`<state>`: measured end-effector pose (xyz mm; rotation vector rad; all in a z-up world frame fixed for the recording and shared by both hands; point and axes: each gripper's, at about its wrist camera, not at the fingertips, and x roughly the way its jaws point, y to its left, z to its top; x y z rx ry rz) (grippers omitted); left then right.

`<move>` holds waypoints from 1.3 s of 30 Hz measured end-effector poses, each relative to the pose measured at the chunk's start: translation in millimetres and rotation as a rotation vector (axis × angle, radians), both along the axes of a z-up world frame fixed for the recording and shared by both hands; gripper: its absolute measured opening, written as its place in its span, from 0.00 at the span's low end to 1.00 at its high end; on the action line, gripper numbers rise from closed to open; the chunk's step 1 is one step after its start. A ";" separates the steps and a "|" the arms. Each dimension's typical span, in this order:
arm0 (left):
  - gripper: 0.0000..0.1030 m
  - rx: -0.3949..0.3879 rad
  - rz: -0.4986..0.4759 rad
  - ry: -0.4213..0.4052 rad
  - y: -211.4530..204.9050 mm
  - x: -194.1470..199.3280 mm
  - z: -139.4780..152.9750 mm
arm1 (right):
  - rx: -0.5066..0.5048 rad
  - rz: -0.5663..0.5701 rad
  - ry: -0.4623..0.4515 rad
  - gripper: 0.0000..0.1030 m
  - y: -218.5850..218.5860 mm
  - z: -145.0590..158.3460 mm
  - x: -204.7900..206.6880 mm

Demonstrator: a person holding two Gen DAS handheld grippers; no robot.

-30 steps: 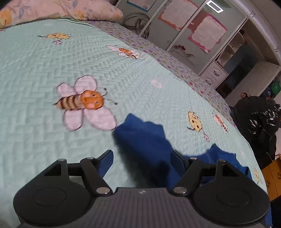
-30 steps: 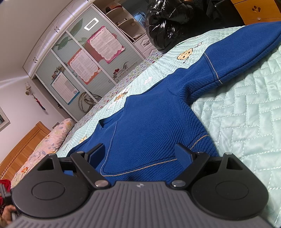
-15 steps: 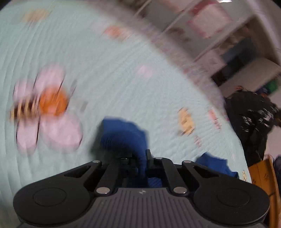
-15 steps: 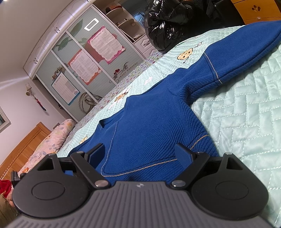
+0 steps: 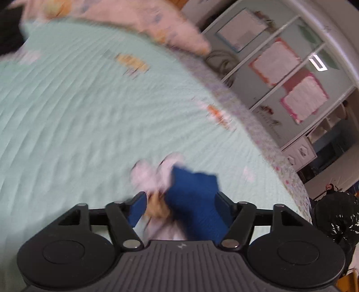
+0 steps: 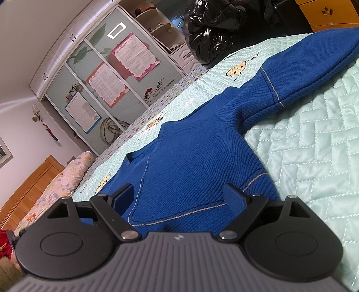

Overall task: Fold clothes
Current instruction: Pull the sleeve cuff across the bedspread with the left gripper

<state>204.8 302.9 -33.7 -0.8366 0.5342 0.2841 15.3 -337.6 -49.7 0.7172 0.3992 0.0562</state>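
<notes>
A blue knit sweater (image 6: 190, 157) lies flat on the mint quilted bedspread (image 6: 314, 157), one sleeve stretched toward the upper right. My right gripper (image 6: 178, 191) stands open and low over the sweater's hem, a finger on each side, neither pad pressing. The left wrist view is blurred by motion. There the sweater's other sleeve end (image 5: 193, 191) lies on the bedspread (image 5: 89, 112) over a bee print. My left gripper (image 5: 179, 198) is opening around it. The sleeve sits between the jaws, nearer the right finger (image 5: 224, 206), and is not pinched.
A floral pillow (image 5: 157, 22) lies at the head of the bed by a wooden headboard (image 6: 29, 186). A wardrobe with posters (image 6: 112, 74) stands beyond the far edge. A black bag (image 6: 213, 33) and a wooden drawer unit (image 6: 332, 13) stand past the foot.
My left gripper shut on the sleeve end, carried it across the bed over the bee print, and now has its jaws apart again. The right gripper has not moved.
</notes>
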 end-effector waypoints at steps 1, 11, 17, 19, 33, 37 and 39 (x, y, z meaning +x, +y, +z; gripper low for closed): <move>0.67 0.004 -0.003 0.004 -3.1 -8.4 -2.1 | 0.000 0.000 0.000 0.85 0.4 0.0 -0.3; 0.79 0.498 -0.209 0.076 -100.2 29.4 51.9 | 0.000 0.000 0.000 0.85 0.8 -0.5 0.8; 0.91 0.716 -0.138 0.283 -126.2 94.8 54.5 | 0.004 0.001 -0.003 0.85 0.2 -0.9 1.0; 0.91 0.720 -0.134 0.354 -127.1 117.1 45.7 | 0.006 0.001 -0.004 0.85 -0.1 -1.3 1.5; 0.22 0.416 -0.101 0.178 -71.3 84.7 44.6 | 0.013 0.002 -0.008 0.85 -1.4 -2.6 3.5; 0.23 0.302 -0.157 -0.137 -57.3 23.4 62.5 | 0.012 0.002 -0.008 0.85 -1.9 -2.4 3.5; 0.26 0.226 -0.113 -0.166 -49.2 -10.6 51.4 | 0.012 0.003 -0.008 0.85 -2.2 -2.3 3.2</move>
